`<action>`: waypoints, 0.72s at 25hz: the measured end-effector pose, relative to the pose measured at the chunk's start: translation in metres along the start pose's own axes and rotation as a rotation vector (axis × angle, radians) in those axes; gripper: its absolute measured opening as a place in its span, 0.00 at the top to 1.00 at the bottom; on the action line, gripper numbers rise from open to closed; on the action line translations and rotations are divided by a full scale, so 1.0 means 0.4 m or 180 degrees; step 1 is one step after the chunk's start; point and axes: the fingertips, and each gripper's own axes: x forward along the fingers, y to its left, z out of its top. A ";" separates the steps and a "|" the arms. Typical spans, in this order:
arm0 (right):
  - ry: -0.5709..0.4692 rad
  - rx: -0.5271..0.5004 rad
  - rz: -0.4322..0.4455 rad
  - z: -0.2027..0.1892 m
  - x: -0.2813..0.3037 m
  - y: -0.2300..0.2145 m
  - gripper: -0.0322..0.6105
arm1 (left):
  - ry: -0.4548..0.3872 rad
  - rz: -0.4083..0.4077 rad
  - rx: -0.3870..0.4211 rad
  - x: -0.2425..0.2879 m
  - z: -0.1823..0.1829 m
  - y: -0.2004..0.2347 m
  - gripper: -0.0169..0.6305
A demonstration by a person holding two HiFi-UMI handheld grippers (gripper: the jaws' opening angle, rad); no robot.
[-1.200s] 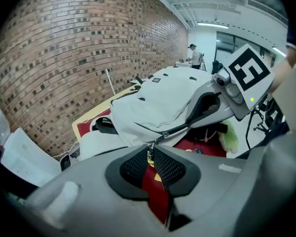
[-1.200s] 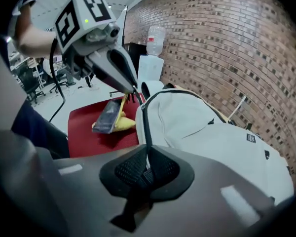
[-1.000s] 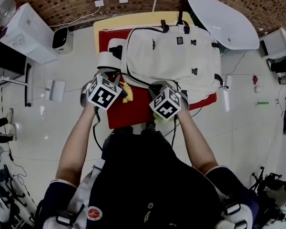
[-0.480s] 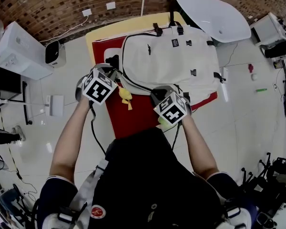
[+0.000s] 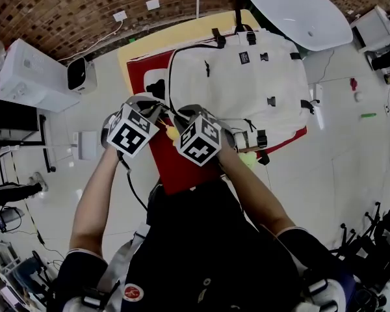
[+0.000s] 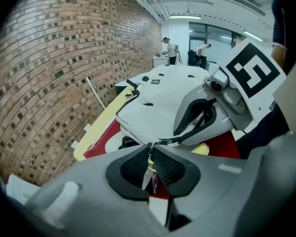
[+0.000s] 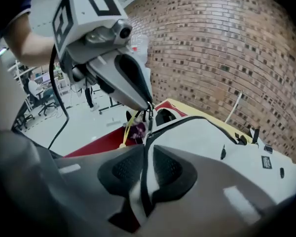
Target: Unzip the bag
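A white backpack (image 5: 240,77) lies flat on a red mat (image 5: 182,168). At its near left corner my left gripper (image 5: 160,109) is shut on the zipper pull (image 6: 149,154), which carries a yellow cord. My right gripper (image 5: 173,119) sits close beside it at the same corner. In the right gripper view its jaws (image 7: 145,169) are opening, and the black zipper line and white edge of the backpack (image 7: 212,142) run through the narrow gap. The left gripper (image 7: 147,105) holds the pull just ahead of them. The zipper (image 5: 170,77) looks closed along the bag's left side.
The mat lies on a yellow table (image 5: 143,44). A round white tabletop (image 5: 292,12) stands at the back right, a white box (image 5: 32,77) and a small heater (image 5: 82,75) on the floor at left. A brick wall runs behind.
My right gripper has left the bag's near right edge and swung left to the corner beside the left gripper. The left gripper has kept its hold at the corner.
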 end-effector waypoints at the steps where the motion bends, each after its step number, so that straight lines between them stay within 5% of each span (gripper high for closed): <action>1: 0.0070 -0.0038 0.0006 -0.005 0.003 0.006 0.86 | 0.0023 -0.0049 0.0051 0.006 -0.004 0.000 0.92; 9: 0.0123 0.0142 -0.0025 -0.005 -0.048 0.002 0.89 | -0.0083 -0.0246 0.0251 0.064 0.027 0.108 0.93; 18: 0.0049 0.0555 0.0000 -0.031 -0.086 0.014 0.90 | -0.0208 -0.0158 0.0543 0.164 0.139 0.282 0.93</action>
